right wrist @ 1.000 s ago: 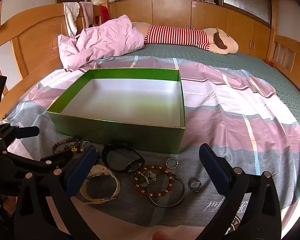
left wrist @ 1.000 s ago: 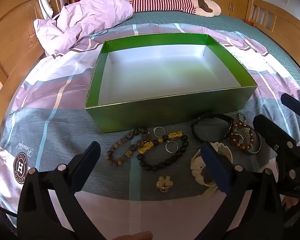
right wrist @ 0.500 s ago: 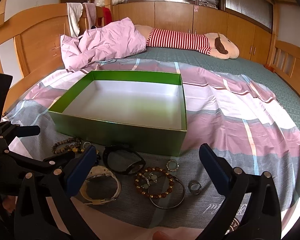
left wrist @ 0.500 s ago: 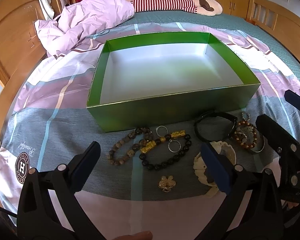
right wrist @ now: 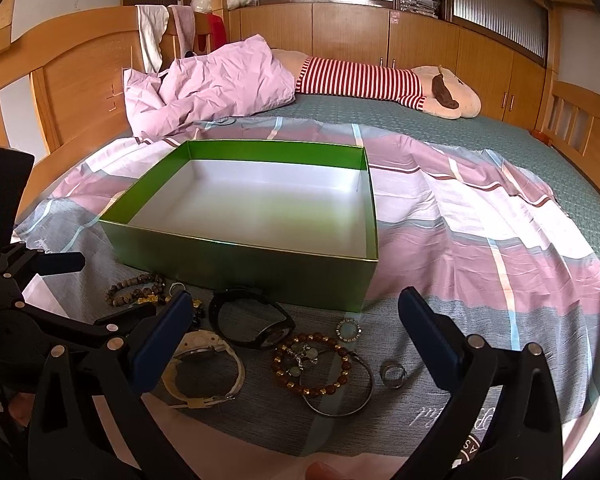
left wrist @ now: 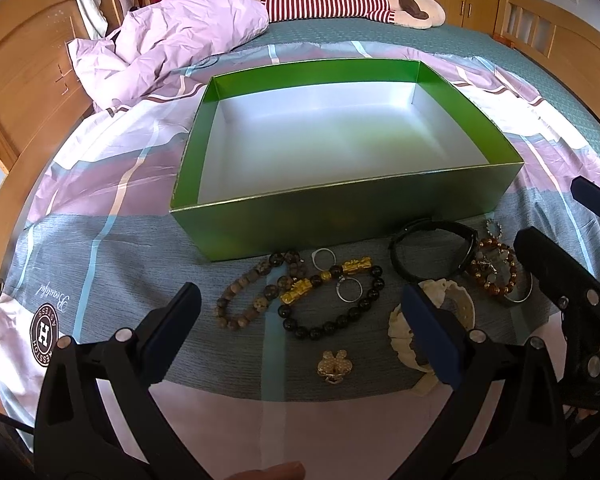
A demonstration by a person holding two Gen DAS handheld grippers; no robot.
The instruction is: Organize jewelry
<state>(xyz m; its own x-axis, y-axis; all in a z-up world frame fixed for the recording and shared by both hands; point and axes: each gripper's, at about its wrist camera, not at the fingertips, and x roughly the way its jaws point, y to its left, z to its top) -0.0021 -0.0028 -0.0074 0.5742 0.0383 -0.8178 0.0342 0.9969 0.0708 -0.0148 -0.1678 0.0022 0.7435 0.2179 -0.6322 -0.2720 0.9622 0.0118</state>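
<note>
Both the left gripper (left wrist: 300,328) and right gripper (right wrist: 296,344) are hovering spread wide, grasping nothing, above beaded bracelets, rings and watches (right wrist: 320,364) lying loose beside the empty green cardboard box (left wrist: 340,216) (presumably their destination).

each camera sits low over the near edge of the bed, looking forward between its own fingers toward the far cabinets. the left wrist view faces the green box (left wrist: 340,216) nearly square on; the right wrist view stands further right, angled slightly left. both share the box, the black watch (right wrist: 256,320) and the striped plush toy (left wrist: 340,4).
</note>
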